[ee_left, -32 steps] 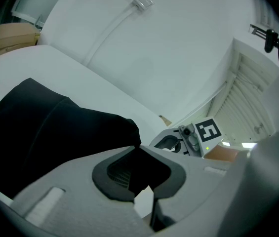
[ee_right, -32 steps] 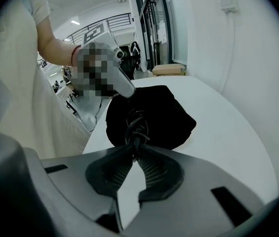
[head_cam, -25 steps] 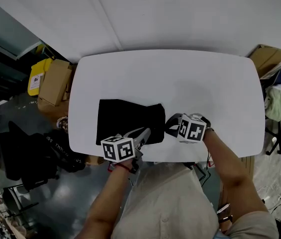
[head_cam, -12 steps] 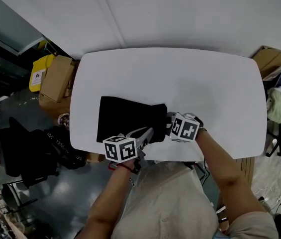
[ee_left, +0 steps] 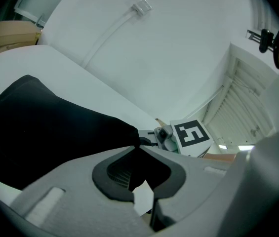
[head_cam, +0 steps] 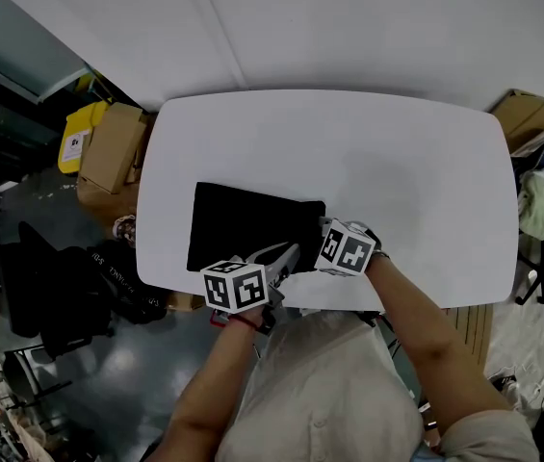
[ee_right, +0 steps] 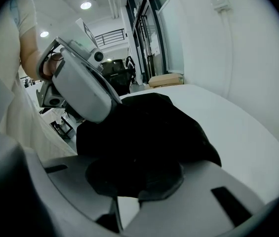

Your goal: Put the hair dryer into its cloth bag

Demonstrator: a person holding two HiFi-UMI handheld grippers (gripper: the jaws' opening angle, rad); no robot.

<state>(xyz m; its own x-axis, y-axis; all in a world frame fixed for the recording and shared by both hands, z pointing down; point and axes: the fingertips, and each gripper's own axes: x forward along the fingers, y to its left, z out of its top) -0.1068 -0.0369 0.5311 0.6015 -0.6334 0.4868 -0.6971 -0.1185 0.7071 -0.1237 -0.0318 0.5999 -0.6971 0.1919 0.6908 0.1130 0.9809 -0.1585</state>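
The bag (head_cam: 243, 227) lies flat and black on the white table (head_cam: 397, 171), toward 7 o'clock from the table's middle and close to the edge at 6 o'clock. No hair dryer shows on the bare tabletop. From the right gripper view the cloth humps up in a mound, so I judge the dryer to be inside already, or nearly so.

The left gripper (head_cam: 293, 252) sits at the bag's 5 o'clock corner. Its jaws are all but together, pinching a point of black cloth at their tips. The right gripper (head_cam: 323, 241) meets the bag's 3 o'clock edge, its jaws drawn close on black material there. It looks like the bag's cloth, though a dark part of the dryer under it cannot be ruled out.

The step in hand seems to be the last one: working the open end of the bag, with one grip on each side of it.

The next move calls for bringing that open end closed over the dryer without letting either pinch slip. The pull should run toward 12 o'clock or inward, since the bag lies so near the table's 6 o'clock edge.
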